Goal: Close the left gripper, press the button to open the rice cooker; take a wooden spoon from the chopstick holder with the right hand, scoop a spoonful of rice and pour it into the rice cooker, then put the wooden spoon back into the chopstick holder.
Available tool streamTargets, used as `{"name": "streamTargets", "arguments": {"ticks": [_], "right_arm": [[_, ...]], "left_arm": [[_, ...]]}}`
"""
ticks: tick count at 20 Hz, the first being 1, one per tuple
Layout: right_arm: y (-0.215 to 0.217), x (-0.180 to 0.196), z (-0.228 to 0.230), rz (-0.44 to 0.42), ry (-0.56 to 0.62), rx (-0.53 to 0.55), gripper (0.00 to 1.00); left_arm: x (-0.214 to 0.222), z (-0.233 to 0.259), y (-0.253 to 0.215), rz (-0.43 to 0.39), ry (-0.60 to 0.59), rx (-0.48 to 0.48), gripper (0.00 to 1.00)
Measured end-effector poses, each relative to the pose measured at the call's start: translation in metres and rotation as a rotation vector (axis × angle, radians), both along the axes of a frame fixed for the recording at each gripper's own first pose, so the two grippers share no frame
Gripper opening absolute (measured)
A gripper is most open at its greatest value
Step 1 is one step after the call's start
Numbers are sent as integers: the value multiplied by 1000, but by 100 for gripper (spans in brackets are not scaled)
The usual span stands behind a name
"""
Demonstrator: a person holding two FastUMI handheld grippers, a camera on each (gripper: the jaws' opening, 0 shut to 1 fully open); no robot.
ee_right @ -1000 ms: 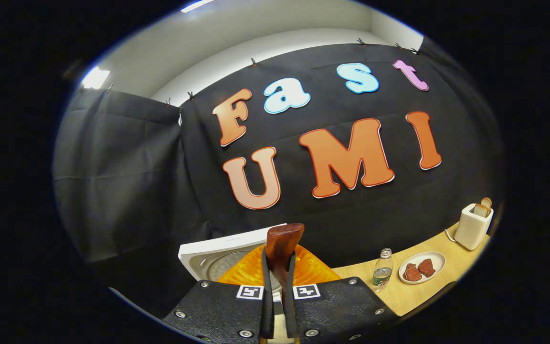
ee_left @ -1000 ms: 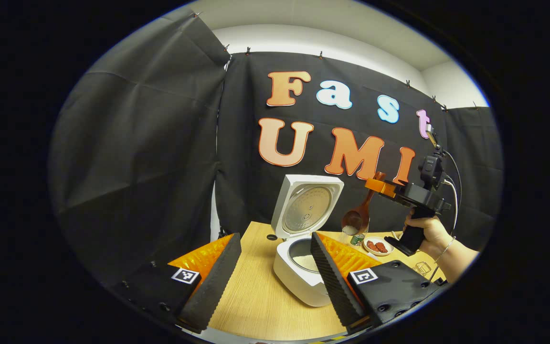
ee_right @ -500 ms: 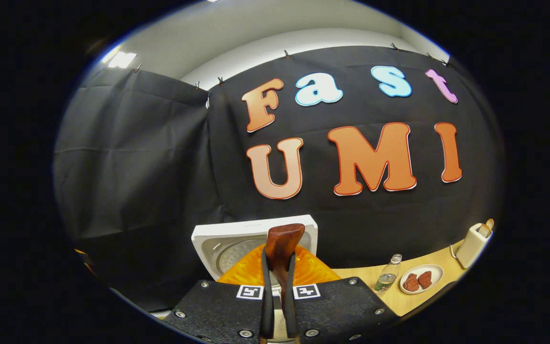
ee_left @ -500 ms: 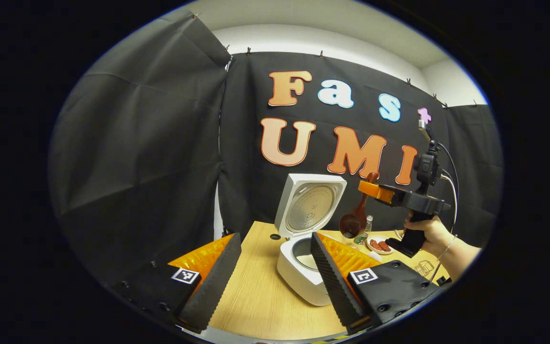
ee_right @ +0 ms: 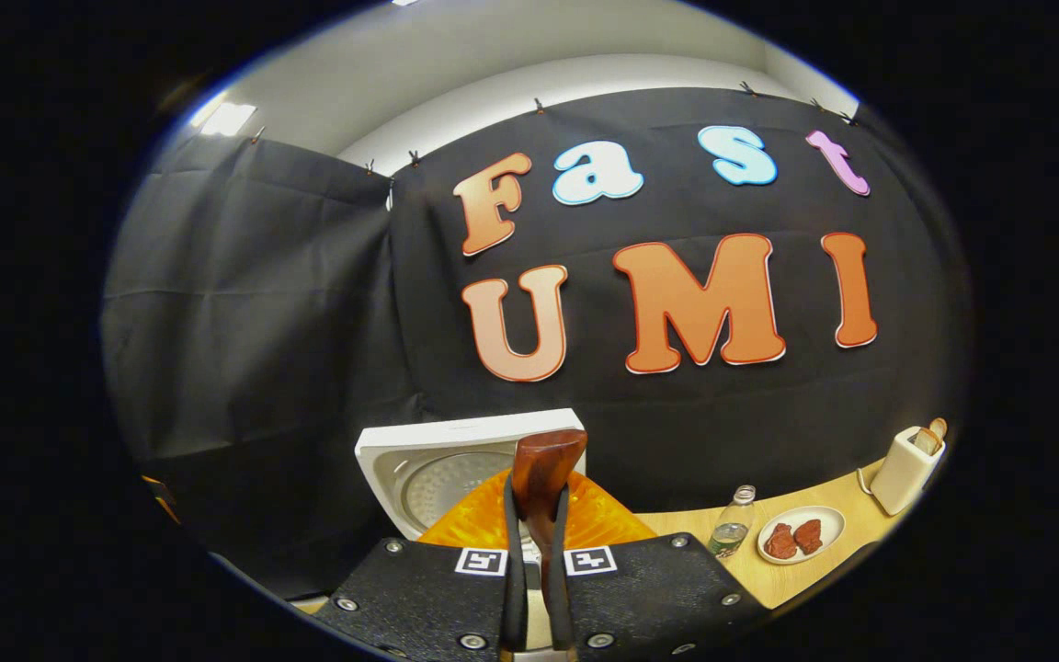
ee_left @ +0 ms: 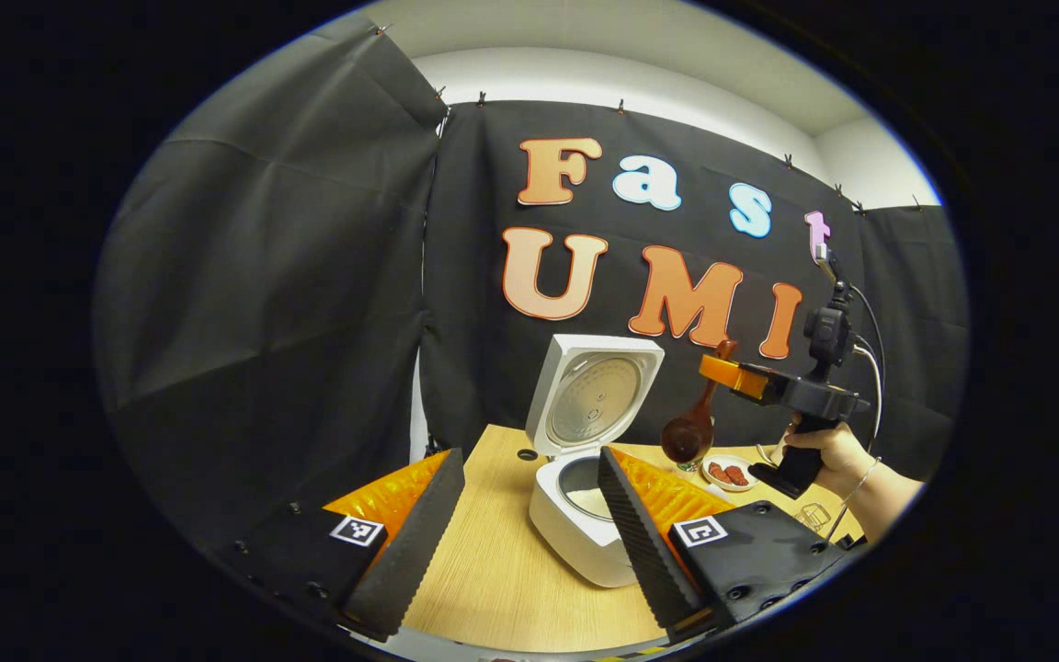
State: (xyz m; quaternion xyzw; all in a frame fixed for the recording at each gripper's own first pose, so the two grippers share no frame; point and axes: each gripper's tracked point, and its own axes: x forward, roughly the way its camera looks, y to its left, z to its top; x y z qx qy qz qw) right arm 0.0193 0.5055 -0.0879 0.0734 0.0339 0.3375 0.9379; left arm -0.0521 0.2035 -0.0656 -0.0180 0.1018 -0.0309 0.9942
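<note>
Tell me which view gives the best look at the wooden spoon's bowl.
The left gripper view. There the wooden spoon hangs whole from the right tongs, its dark bowl beside the open rice cooker. The right gripper view gives just the handle end, pinched between the tongs' fingers; the bowl is hidden.

My left gripper view looks across the table from low, my right gripper view rides higher; both share the open rice cooker at lower centre.
</note>
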Motion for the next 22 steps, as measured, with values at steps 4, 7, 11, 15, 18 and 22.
{"name": "streamTargets", "arguments": {"ticks": [4,7,11,15,18,22], "right_arm": [[-55,16,7,-111,6,23,8],[-107,26,0,-195,17,19,8],[-197,36,-12,-343,49,27,8],[-288,31,-29,-484,68,5,8],[-350,30,-50,-575,81,-37,8],[-403,35,-90,-640,129,-91,9]], "left_arm": [[0,3,-7,-9,-9,-13,99],[4,4,-18,-28,-10,-17,99],[13,10,-37,-60,-17,-21,99],[26,15,-61,-97,-27,-15,99],[37,21,-86,-129,-34,-21,98],[40,22,-115,-151,-33,-18,99]]}}
